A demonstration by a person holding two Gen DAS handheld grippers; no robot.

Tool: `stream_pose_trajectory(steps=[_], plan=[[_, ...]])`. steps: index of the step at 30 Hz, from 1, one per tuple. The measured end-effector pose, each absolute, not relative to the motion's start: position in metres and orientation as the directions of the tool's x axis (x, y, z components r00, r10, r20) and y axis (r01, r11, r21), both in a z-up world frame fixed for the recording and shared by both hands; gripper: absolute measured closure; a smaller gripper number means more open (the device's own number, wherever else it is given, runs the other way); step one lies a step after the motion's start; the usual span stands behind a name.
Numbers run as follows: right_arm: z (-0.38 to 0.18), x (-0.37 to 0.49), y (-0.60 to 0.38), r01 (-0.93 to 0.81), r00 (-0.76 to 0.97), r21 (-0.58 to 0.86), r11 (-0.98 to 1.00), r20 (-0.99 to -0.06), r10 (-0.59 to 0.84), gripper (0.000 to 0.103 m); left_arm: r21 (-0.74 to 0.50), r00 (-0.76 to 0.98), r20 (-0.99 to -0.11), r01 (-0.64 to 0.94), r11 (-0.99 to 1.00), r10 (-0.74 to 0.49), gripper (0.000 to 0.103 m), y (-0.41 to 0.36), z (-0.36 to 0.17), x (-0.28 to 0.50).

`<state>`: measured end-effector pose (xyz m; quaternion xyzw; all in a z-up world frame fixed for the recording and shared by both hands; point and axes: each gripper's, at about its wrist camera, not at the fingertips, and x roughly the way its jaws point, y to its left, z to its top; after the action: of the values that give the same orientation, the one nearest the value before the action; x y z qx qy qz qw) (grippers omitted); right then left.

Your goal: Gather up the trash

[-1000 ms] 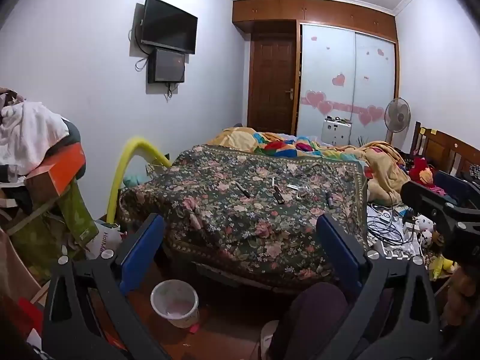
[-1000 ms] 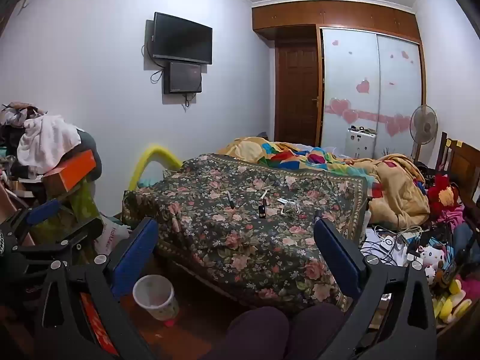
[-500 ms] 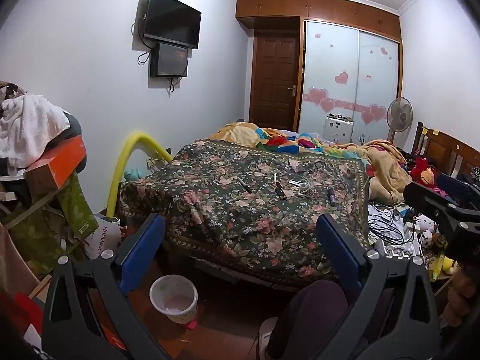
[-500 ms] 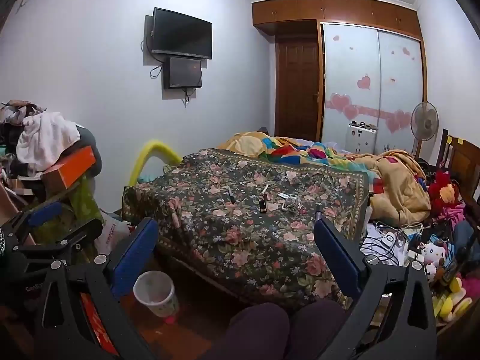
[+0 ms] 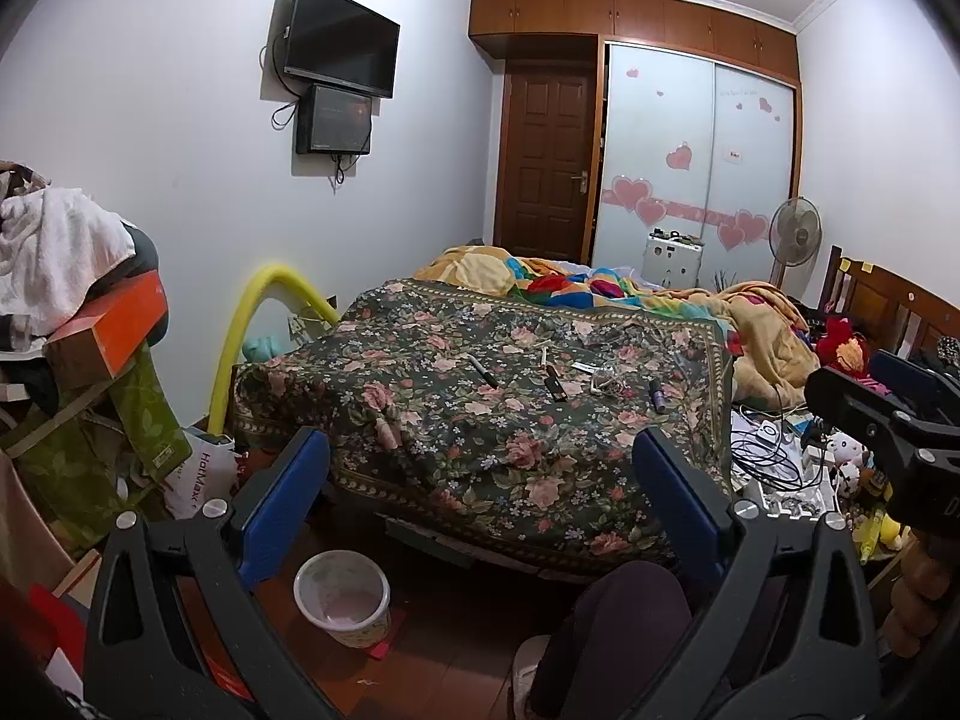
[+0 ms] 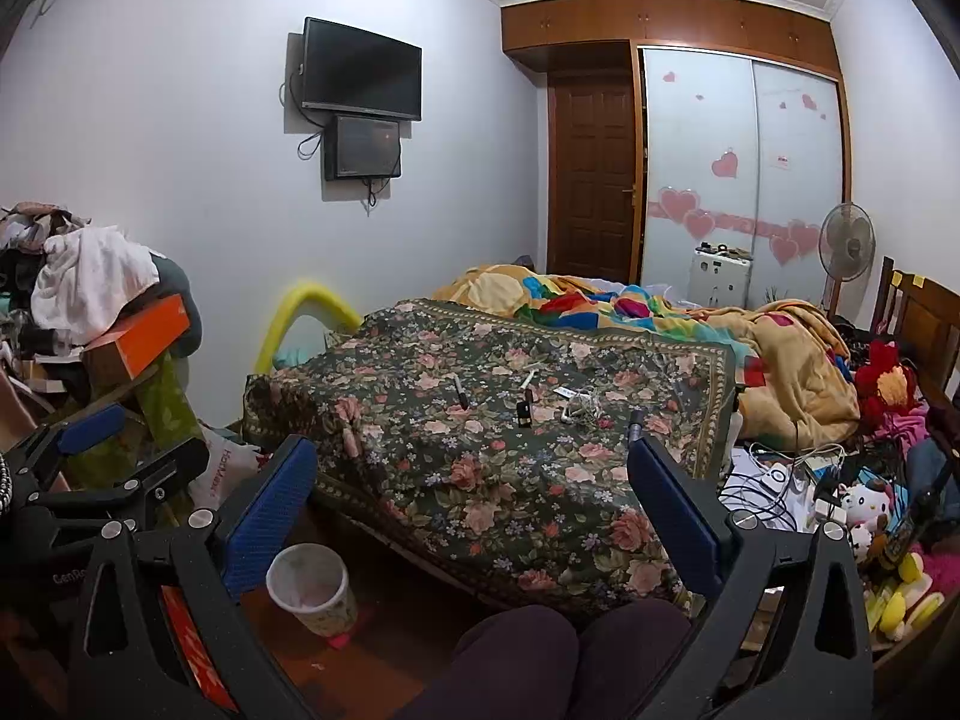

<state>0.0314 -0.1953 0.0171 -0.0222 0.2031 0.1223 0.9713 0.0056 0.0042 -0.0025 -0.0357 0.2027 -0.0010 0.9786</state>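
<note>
Small litter lies on the floral bedspread (image 5: 480,420): a dark pen (image 5: 483,371), a black stick-like item (image 5: 555,381), a white crumpled bundle (image 5: 606,381) and a small dark tube (image 5: 657,396). In the right wrist view I see the pen (image 6: 461,391), the black item (image 6: 525,411) and the white bundle (image 6: 582,408). A white waste bin (image 5: 342,597) (image 6: 309,579) stands on the floor at the bed's foot. My left gripper (image 5: 480,480) and right gripper (image 6: 471,492) hang open and empty, short of the bed.
Piled clothes and boxes (image 5: 78,324) crowd the left side. Cables, chargers and toys (image 5: 780,462) litter the floor on the right. The person's knees (image 6: 570,648) are low in the middle. A yellow foam tube (image 5: 252,324) arches by the wall.
Both views shifted only slightly, with the room sliding a little upward in frame. Both grippers stayed open and nothing was taken hold of.
</note>
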Motion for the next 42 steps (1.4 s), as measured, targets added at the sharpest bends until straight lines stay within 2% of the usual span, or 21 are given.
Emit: stream_pose_trajectory(steps=[42], plan=[[0.022, 0.027, -0.192, -0.243, 0.893, 0.015, 0.970, -0.387, 0.230, 0.000, -0.082, 0.923, -0.384, -0.010, 0.997, -0.023, 0.001, 0.005, 0.002, 0.004]])
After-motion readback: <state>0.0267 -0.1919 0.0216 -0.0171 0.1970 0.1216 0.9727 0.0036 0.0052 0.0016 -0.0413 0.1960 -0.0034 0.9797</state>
